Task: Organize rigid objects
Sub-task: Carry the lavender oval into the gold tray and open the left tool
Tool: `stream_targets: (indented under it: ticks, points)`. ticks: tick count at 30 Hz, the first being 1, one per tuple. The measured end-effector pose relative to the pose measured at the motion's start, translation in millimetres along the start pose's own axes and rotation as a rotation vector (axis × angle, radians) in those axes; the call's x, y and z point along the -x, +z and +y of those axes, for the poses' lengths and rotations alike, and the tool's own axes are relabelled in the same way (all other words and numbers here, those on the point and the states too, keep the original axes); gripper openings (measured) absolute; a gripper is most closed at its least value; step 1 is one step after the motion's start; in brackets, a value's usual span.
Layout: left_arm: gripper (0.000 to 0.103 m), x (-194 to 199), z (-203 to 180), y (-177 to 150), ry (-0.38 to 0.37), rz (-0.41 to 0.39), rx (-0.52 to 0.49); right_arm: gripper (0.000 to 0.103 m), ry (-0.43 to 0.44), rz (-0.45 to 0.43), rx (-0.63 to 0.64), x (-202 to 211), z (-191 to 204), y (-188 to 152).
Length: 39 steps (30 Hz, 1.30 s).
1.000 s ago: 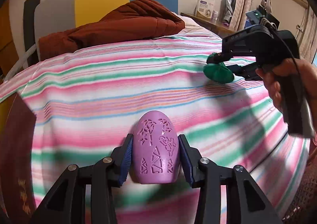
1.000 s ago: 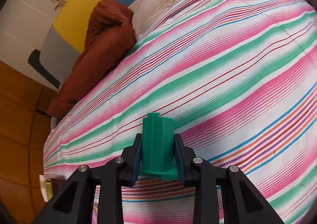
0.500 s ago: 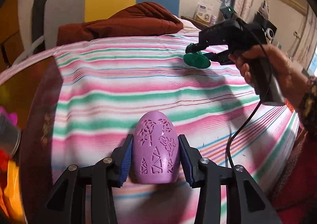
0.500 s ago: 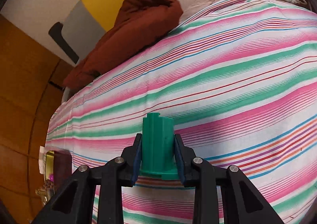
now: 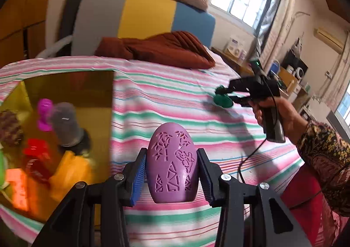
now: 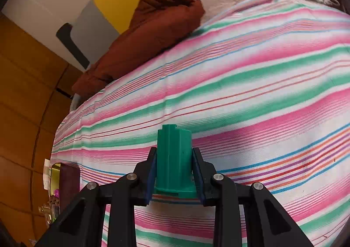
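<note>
My left gripper point(image 5: 171, 172) clamps a purple egg point(image 5: 171, 162) between its blue pads point(image 5: 138, 178) — upright, cut-out patterns facing me. Below lies the striped sheet point(image 5: 175, 98). At left, an open yellow box point(image 5: 65, 93) holds a magenta piece point(image 5: 44, 113), a grey cup point(image 5: 65, 124) and red and orange items, blurred. At right, my right gripper point(image 5: 225, 98) grips a green part point(image 5: 223, 100) above the sheet. A brown blanket point(image 5: 161, 49) lies beyond.

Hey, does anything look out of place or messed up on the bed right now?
Nothing stands out. The left gripper holds the purple egg upright, the right gripper clamps the green piece, and the box of toys looks jumbled but blurred.
</note>
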<state>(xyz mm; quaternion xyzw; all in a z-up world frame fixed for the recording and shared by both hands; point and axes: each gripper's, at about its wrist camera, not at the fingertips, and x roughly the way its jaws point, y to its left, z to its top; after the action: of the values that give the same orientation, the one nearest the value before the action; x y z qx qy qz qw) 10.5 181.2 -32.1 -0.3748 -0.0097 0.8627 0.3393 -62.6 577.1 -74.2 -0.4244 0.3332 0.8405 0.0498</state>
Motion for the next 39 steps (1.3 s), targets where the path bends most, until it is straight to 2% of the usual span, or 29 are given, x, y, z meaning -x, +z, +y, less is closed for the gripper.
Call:
stream_targets:
  ticks: [6,13,16,23,29,32,35,39]
  points:
    - [0.044,31.4,41.6,9.7,0.098,-0.081,0.068,0.031,0.02,-0.046,0.083,7.4,18.5,-1.5]
    - [0.044,46.9,107.8,22.8,0.208,-0.137,0.211,0.031,0.025,-0.073,0.15,6.9,31.1,-4.1]
    - [0.044,38.5,133.8,26.0,0.254,-0.11,0.263,0.031,0.006,-0.065,0.148,3.8,28.9,-4.7]
    - [0.044,4.5,186.4,27.1,0.297,0.003,0.411,0.031,-0.026,-0.055,0.144,-1.8,22.9,-4.3]
    - [0.044,-15.4,208.8,27.2,0.278,0.067,0.523,0.031,-0.05,-0.041,0.153,-6.6,20.9,-4.6]
    - [0.044,-18.1,208.0,30.1,0.29,0.09,0.525,0.031,-0.06,-0.037,0.155,-8.2,20.0,-5.6]
    - [0.047,-17.2,203.5,30.0,0.341,0.092,0.508,0.031,-0.073,-0.04,0.164,-7.9,20.1,-6.8]
    - [0.058,0.5,185.9,26.6,0.381,0.005,0.427,0.031,-0.069,-0.054,0.17,-4.6,21.2,-6.9]
